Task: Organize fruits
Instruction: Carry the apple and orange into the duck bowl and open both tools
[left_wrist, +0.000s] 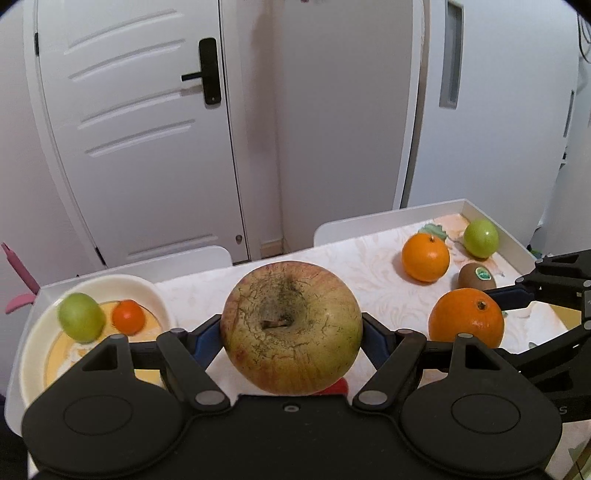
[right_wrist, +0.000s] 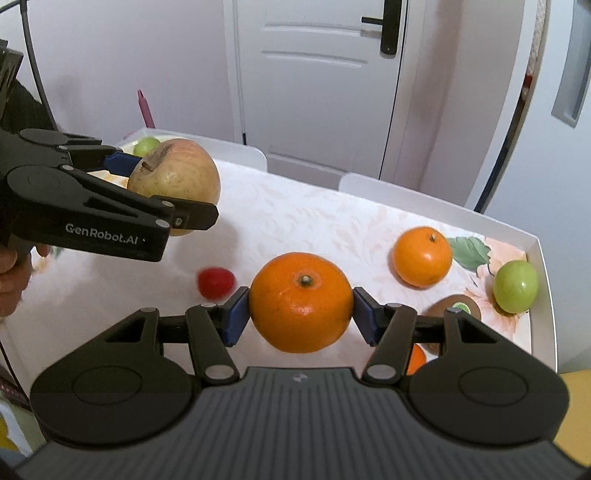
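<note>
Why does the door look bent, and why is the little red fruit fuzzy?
Left wrist view: the fisheye lens curves the door near the picture's edge. Right wrist view: the red fruit is smeared, probably because the camera is moving, while the held orange stays sharp.

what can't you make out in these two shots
- Small red fruit: blurred in the right wrist view, mostly hidden behind the apple in the left.
- Orange piece: covered by the right tongs.
- Bowl: near side hidden by the left tongs.
</note>
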